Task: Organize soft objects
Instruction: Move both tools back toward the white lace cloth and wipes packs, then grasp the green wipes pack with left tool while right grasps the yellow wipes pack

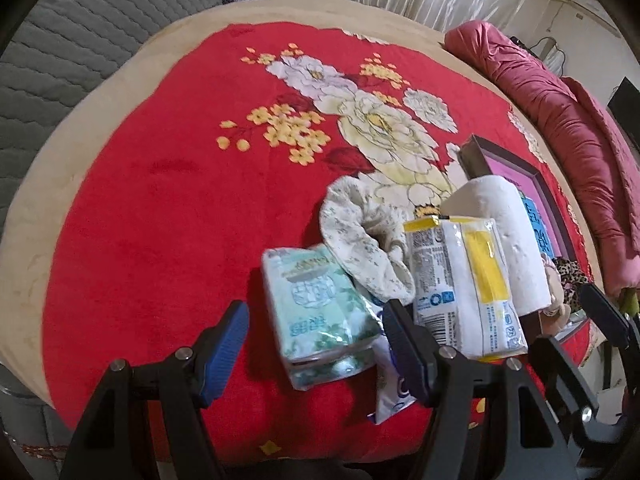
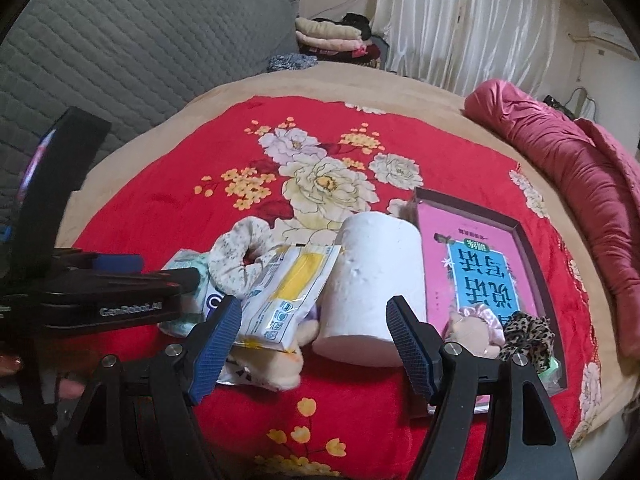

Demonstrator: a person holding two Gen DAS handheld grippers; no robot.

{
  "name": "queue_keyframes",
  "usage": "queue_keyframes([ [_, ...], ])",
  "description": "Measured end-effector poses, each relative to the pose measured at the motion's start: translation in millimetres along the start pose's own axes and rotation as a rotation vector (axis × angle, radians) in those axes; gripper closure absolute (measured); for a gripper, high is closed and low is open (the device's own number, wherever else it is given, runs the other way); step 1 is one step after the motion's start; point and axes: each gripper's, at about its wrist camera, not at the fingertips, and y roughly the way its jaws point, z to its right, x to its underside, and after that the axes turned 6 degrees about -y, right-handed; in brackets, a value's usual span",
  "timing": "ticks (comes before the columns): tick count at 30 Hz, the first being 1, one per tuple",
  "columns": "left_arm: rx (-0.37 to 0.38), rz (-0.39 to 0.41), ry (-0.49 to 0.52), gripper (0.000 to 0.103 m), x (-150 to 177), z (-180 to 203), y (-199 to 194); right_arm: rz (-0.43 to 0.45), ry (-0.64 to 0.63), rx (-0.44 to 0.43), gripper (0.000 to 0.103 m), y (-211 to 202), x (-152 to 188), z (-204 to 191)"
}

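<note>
Both tools are hanging above a heap of soft goods on the bed's red floral blanket (image 1: 160, 208), so in my judgement the reaching step is under way and nothing is yet gripped. The left hand-held gripper (image 1: 316, 346) is standing with its jaws apart, and the green tissue pack (image 1: 320, 316) is lying between them, untouched as far as I can tell. The right hand-held gripper (image 2: 314, 342) is likewise standing spread and empty, its jaws framing the near end of the white paper roll (image 2: 372, 292).

The heap is sitting just beside an open box (image 2: 532, 248) with a pink-lined bottom (probably the destination). A next move would call for settling on one item, lowering around it and pressing gently, since these packs will be yielding under the pads.

The left view is showing the green pack whole, the speckled scrunchie (image 1: 360, 236) leaning on it, and the yellow-striped tissue pack (image 1: 464, 284). Only the right view is showing the box's inside: the blue-labelled lining, a leopard-print scrunchie (image 2: 528, 338), and a peach plush piece (image 2: 280, 364) under the yellow pack.
</note>
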Motion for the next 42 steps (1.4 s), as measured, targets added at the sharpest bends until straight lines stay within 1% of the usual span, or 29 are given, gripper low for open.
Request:
queue_keyframes([
  [7,-0.035,-0.013,0.01,0.034,1,5,14,-0.022,-0.014,-0.018,0.027,10,1,-5],
  [15,-0.039,-0.024,-0.048,0.034,-2,-21,19,-0.048,-0.015,-0.032,0.027,22,3,-9],
  [19,-0.023,-0.034,-0.08,0.034,-4,-33,23,-0.065,0.002,-0.054,0.027,32,2,-11],
  [23,-0.003,-0.035,-0.09,0.034,-4,-37,26,-0.09,0.036,-0.079,0.027,44,3,-13],
  [28,0.018,-0.027,-0.096,0.034,-4,-38,28,-0.094,0.04,-0.071,0.027,50,1,-15],
  [33,0.027,-0.036,-0.077,0.034,-1,-32,32,-0.096,0.065,-0.081,0.027,58,-1,-16],
  [34,0.027,-0.034,-0.077,0.034,-1,-31,32,-0.099,0.064,-0.082,0.028,61,-1,-17],
  [35,0.031,-0.032,-0.077,0.034,-1,-31,32,-0.1,0.064,-0.083,0.031,62,-1,-17],
  [37,0.041,-0.028,-0.075,0.034,-1,-29,32,-0.107,0.07,-0.083,0.045,66,-1,-17],
  [42,0.049,-0.021,-0.069,0.034,-2,-28,33,-0.1,0.079,-0.084,0.055,70,-3,-14],
])
